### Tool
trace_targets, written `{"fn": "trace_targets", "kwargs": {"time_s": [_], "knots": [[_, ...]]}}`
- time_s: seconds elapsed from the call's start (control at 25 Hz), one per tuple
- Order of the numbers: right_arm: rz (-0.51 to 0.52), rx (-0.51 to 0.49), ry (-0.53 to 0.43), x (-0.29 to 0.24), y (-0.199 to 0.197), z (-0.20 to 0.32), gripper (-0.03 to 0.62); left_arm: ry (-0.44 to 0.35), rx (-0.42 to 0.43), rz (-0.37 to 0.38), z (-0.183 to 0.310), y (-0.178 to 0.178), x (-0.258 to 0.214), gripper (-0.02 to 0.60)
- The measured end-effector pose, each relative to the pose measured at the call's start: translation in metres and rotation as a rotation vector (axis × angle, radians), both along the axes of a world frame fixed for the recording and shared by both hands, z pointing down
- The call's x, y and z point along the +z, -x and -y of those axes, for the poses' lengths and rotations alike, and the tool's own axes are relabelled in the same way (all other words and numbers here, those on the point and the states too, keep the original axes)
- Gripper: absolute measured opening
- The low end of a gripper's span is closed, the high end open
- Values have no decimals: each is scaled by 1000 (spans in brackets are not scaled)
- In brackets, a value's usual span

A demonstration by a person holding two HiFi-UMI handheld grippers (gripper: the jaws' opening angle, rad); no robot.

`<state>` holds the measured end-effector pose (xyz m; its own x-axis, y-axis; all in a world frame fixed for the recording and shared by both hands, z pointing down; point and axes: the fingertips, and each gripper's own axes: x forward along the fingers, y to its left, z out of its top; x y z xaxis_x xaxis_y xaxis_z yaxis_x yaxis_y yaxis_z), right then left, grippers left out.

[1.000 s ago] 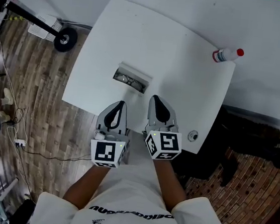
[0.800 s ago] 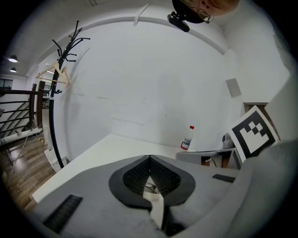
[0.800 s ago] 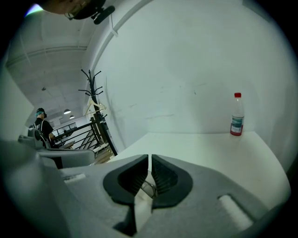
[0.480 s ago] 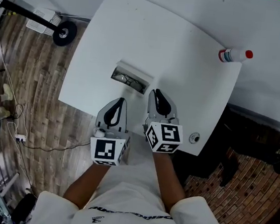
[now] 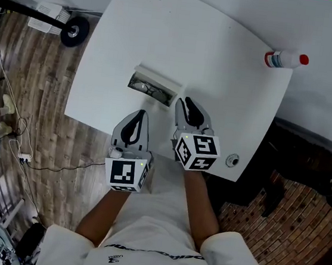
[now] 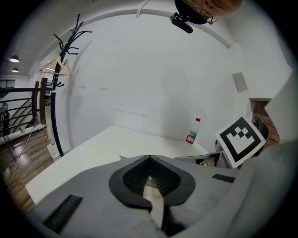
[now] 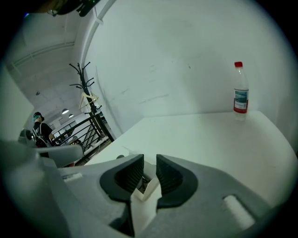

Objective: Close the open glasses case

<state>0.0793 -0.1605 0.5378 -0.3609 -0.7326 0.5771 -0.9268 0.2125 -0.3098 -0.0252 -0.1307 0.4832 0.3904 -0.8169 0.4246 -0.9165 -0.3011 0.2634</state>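
Lying open, glasses case (image 5: 153, 88) beyond right claw (image 5: 187, 106)

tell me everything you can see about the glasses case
The glasses case is a pale, boxy oblong lying open on the white table, toward its near left part. Its lid stands raised along the far long side, and dark-framed glasses lie inside. It looks like hard plastic or card, though that is unclear. The right gripper sits close to its right end; whether they touch cannot be told.

Bright, even light; fisheye-warped, vignetted edges.
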Motion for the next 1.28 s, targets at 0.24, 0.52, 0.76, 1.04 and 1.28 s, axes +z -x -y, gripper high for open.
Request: {"fn": "trace_targets", "kwargs": {"time_s": [0.24, 0.52, 0.76, 1.04, 1.28], "knots": [[14, -3, 16, 10, 3, 2, 69, 30, -24, -25, -2, 3, 8, -3], [25, 1, 39, 22, 3, 4, 69, 49, -38, -28, -7, 4, 16, -3], [68, 1, 65, 29, 10, 6, 69, 57, -46, -39, -9, 6, 19, -3], [76, 10, 80, 31, 9, 10, 69, 59, -44, -44, -9, 6, 17, -3], [36, 15, 95, 36, 9, 10, 57, 65, -33, -51, -10, 5, 19, -3]]}}
